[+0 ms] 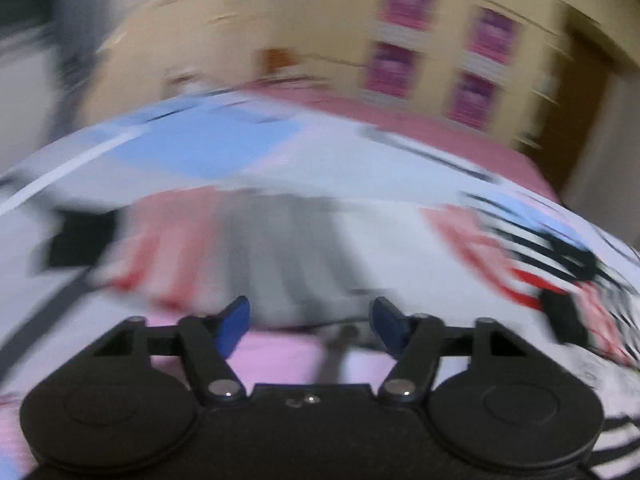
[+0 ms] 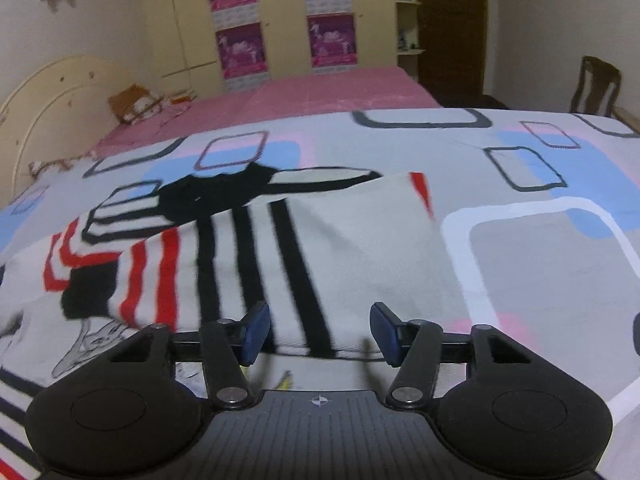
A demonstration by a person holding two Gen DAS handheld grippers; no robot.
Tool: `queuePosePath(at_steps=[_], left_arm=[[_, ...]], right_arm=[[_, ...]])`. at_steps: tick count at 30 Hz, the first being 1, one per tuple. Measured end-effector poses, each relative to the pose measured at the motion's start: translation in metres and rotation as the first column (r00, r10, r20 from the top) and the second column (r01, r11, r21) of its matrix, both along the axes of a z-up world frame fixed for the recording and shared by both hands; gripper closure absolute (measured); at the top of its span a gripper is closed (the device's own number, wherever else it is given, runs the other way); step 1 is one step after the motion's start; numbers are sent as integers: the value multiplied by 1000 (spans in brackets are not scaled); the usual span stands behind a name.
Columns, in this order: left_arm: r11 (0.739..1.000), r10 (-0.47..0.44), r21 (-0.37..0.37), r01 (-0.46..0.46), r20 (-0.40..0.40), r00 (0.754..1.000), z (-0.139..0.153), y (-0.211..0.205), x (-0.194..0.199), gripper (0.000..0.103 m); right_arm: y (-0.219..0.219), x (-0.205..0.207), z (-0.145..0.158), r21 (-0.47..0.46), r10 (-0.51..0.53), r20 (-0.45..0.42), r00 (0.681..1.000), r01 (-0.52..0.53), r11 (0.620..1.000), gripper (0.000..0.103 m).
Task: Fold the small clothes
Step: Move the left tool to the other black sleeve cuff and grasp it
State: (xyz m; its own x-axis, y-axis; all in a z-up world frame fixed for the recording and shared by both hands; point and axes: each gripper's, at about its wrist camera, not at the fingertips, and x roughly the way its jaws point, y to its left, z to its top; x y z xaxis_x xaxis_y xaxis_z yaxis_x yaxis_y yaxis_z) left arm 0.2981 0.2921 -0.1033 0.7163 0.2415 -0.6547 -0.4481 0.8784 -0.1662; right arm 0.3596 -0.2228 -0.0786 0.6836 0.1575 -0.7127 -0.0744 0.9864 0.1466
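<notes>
Striped garment [image 2: 256, 248] lying partly folded on bed cover [image 2: 540, 280], sleeve side still loose. Right tool [image 2: 319, 334] spread, empty above it. Left tool [image 1: 311, 326] spread, empty. More folds probably left.

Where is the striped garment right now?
In the right wrist view, the striped garment lies left of centre on the patterned bedspread, just beyond the open right gripper.
</notes>
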Motion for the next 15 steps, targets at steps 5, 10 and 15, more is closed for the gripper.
queuePosePath(at_steps=[5, 10, 15], left_arm=[[949, 253, -212, -233, 73, 965, -14, 86, -44, 55], [854, 380, -445, -270, 178, 908, -29, 123, -46, 66], [760, 476, -583, -286, 202, 856, -51, 145, -41, 98]], right_arm=[[28, 3, -2, -20, 33, -16, 999, -34, 999, 47], [44, 9, 4, -18, 35, -14, 999, -36, 999, 47], [46, 13, 11, -25, 28, 4, 1000, -28, 999, 47]])
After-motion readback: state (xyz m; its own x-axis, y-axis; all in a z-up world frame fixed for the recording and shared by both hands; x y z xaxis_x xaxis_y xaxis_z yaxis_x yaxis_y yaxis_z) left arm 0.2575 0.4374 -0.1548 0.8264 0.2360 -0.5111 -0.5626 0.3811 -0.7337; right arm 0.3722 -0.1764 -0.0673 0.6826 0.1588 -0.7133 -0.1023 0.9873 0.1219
